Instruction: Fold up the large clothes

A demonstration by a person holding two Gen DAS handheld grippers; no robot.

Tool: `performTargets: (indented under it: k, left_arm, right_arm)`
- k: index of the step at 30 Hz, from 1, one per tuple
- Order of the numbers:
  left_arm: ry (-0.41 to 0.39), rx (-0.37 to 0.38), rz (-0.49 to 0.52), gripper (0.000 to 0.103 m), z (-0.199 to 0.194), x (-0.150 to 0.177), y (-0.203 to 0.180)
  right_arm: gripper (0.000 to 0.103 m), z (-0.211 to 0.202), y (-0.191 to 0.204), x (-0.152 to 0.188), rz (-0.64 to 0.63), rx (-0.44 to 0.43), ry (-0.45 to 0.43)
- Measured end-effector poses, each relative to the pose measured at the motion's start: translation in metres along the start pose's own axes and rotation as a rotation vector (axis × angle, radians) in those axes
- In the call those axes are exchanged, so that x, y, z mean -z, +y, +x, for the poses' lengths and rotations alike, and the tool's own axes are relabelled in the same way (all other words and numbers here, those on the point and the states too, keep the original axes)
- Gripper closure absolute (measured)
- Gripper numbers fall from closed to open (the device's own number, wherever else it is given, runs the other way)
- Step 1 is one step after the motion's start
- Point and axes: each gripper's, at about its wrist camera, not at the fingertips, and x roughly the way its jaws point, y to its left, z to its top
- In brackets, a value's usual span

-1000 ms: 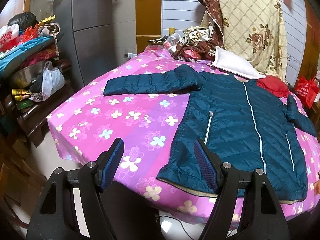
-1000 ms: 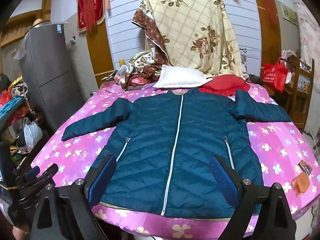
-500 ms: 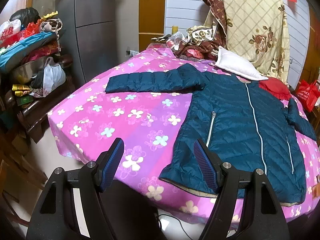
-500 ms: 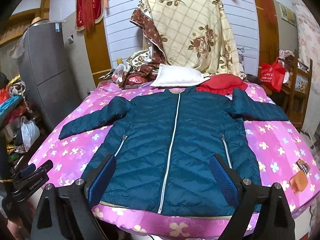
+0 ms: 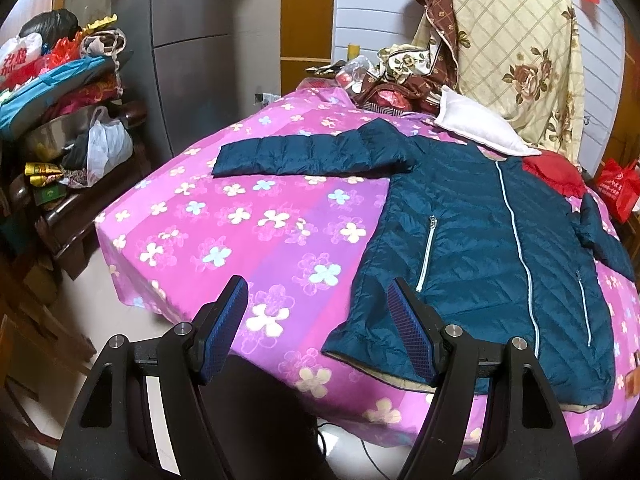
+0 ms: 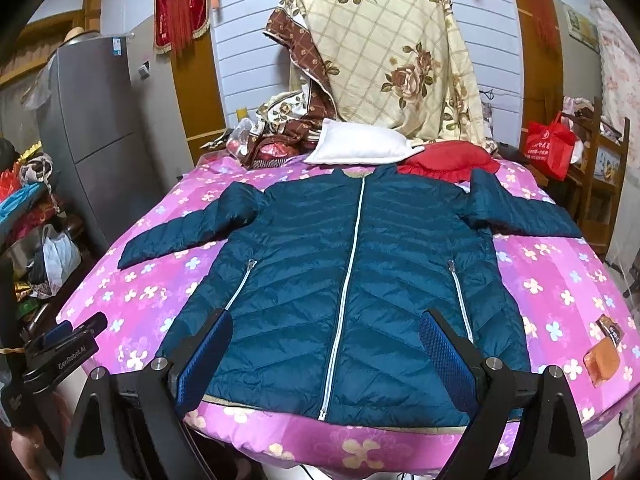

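Two grippers are being held above the near edge of a bed [image 6: 560,288] covered in a pink flowered sheet. A teal quilted jacket [image 6: 352,280] is lying front-up and zipped on that sheet, its hem along the near edge and its collar toward the far end. Both sleeves are being shown spread outward: one sleeve [image 5: 304,154] is stretched flat toward the left side of the bed, the other [image 6: 520,212] toward the right.

The left gripper [image 5: 318,332] is being held with its blue-padded fingers wide apart and nothing between them; it is positioned over the bare sheet just beside the jacket's lower left corner, and its right finger is overlapping that corner in the view, though whether it is touching the fabric cannot be told. The right gripper [image 6: 326,354] is likewise being held spread apart and empty, centred over the jacket's hem with the zip running between its fingers.

A white pillow [image 6: 360,148] and a red cushion [image 6: 452,158] are lying at the far end just beyond the collar, and a cream floral blanket [image 6: 384,60] is draped upright behind them. A small orange tag [image 6: 602,362] is resting on the sheet to the right of the jacket.
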Motion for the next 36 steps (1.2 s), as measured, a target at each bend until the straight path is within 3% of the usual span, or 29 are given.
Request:
performTargets:
  k: [11,25,36]
  left_arm:
    - [0.009,0.0,-0.01,0.03,0.007,0.001,0.003]
    - [0.009,0.025,0.005,0.031,0.007,0.003,-0.001]
    - [0.039,-0.008,0.018,0.03,0.026,0.003,-0.002]
  right_arm:
    - [0.01,0.015,0.001,0.006,-0.007,0.007,0.029]
    - [0.01,0.042,-0.004,0.019,-0.042,0.107,0.08]
    - [0.01,0.06,-0.009,0.025,-0.05,0.128,0.095]
